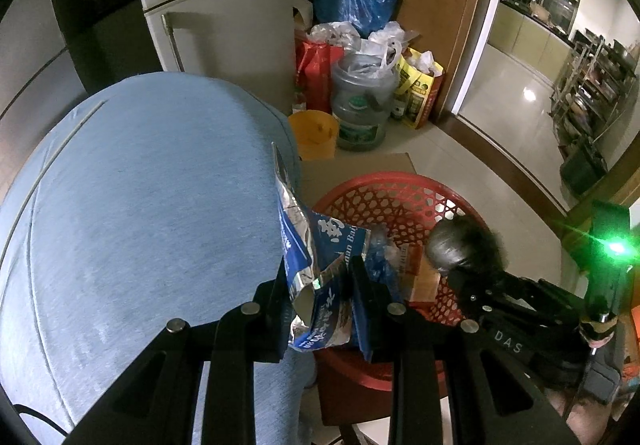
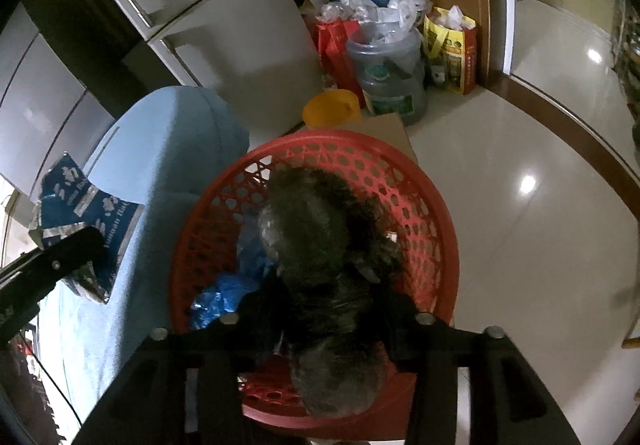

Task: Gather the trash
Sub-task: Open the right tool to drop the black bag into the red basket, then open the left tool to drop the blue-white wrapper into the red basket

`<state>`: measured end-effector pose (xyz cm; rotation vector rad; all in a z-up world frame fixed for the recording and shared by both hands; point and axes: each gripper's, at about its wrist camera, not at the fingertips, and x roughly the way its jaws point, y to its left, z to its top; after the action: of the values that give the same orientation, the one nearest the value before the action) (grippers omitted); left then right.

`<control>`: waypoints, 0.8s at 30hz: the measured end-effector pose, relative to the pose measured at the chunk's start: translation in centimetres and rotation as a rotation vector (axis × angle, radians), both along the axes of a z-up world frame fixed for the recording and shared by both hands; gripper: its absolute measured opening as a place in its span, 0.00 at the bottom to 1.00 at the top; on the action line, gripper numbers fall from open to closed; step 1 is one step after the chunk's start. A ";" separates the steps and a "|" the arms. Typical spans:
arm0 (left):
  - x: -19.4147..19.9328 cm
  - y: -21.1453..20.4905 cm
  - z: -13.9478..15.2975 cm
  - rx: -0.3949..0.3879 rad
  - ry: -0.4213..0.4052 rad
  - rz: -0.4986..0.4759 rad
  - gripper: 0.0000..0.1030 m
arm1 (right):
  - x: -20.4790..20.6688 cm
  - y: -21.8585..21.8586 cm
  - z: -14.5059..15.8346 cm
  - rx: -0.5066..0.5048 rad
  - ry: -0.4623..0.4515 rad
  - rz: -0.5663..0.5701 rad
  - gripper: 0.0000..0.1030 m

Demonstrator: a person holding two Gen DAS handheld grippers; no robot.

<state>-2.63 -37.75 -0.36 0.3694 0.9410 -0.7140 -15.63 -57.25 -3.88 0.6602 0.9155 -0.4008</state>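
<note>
Through my left wrist camera, my left gripper [image 1: 320, 285] is pinching a crumpled blue wrapper [image 1: 316, 257] with white lettering and a silvery foil lining showing where it is torn. The wrapper is standing roughly upright between my fingers, its long axis running up and away from me, its upper end leaning toward the pale blue cushion [image 1: 140, 205] on the left. It is hanging just at the near rim of the red basket [image 1: 384, 189], which is sitting on the tiled floor and holding blue plastic and cardboard scraps. My right gripper [image 1: 472, 281] is reaching in from the right, carrying a dark, wrinkled plastic bundle [image 1: 460, 241] over the basket. Behind are a grey fridge [image 1: 216, 5], an orange bucket [image 1: 314, 133] and a large water jug [image 1: 362, 101]. Through my right wrist camera, my right gripper [image 2: 328, 309] is pressing in on the dark bundle [image 2: 312, 237], which is bulging between and beyond my fingers, its long axis pointing away from me, directly above the basket [image 2: 424, 181]. The blue wrapper [image 2: 88, 213] is showing at the left, over the cushion [image 2: 160, 173], held by the other claw.
</note>
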 end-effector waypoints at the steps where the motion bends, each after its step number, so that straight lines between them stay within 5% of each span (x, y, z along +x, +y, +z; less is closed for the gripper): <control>1: 0.0 -0.1 -0.1 0.002 0.001 -0.001 0.27 | -0.1 0.0 -0.1 0.005 0.002 -0.002 0.66; 24: -1.1 -3.6 -1.9 0.037 0.025 -0.067 0.27 | -3.9 -2.0 1.8 -0.016 -0.081 -0.131 0.69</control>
<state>-3.73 -41.34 -2.25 0.4275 0.9704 -0.7649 -19.55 -59.26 -2.05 0.7187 0.7938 -0.4945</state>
